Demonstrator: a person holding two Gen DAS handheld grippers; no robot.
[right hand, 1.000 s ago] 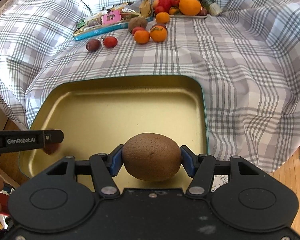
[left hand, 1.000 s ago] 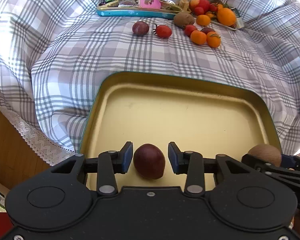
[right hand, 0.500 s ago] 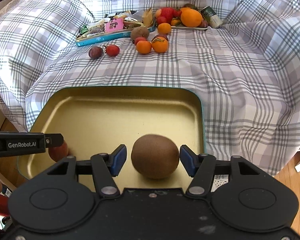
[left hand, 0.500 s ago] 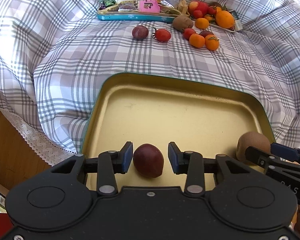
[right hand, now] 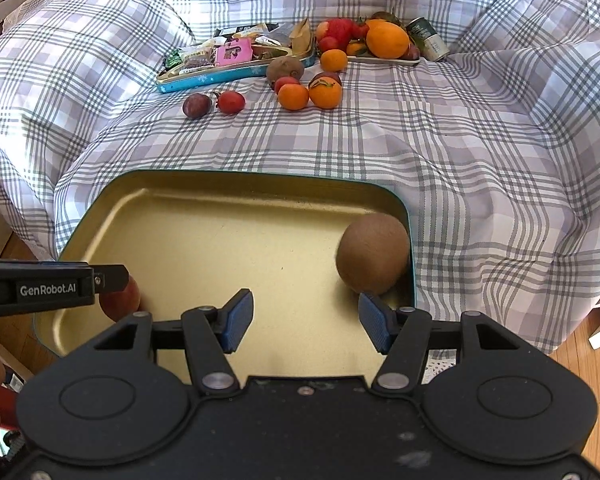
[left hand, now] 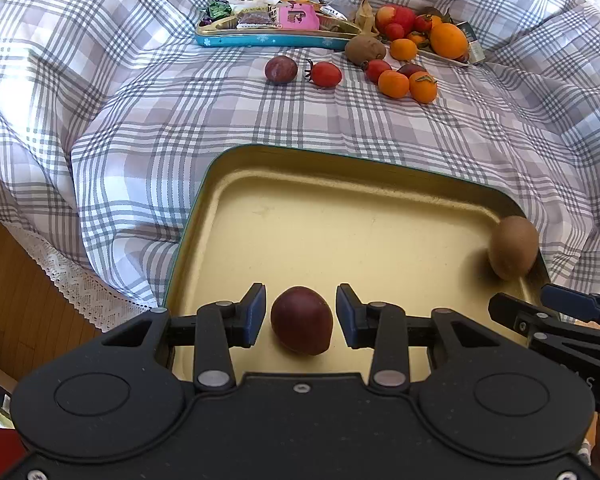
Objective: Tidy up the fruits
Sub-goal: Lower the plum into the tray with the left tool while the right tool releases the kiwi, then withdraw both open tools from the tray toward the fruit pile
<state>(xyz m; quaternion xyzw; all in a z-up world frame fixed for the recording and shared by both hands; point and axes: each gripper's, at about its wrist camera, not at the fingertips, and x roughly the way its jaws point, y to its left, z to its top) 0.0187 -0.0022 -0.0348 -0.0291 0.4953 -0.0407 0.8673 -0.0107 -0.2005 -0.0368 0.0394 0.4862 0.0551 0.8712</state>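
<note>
A gold tray with a teal rim (left hand: pixel 340 232) (right hand: pixel 220 240) lies on the plaid cloth right in front of me. A dark red plum (left hand: pixel 302 320) (right hand: pixel 120 300) rests on the tray floor between the fingers of my left gripper (left hand: pixel 301 314), which is open with a gap on each side. A brown kiwi (right hand: pixel 372 258) (left hand: pixel 514 246) lies against the tray's right wall, just beyond the right fingertip of my right gripper (right hand: pixel 305 312). That gripper is open with nothing between its pads.
At the far end of the cloth lie loose fruits: a plum (left hand: pixel 281 69), a tomato (left hand: pixel 326 74), tangerines (left hand: pixel 408 82) and a kiwi (left hand: pixel 365 49). Behind them are a blue snack tin (left hand: pixel 268 30), a plate of fruit (left hand: pixel 440 36) and a can (right hand: pixel 428 42). Wooden floor lies beyond the cloth's edges.
My right gripper let go of the kiwi, which has rolled to the tray's right wall. My left gripper stays open around the plum, unmoved.
</note>
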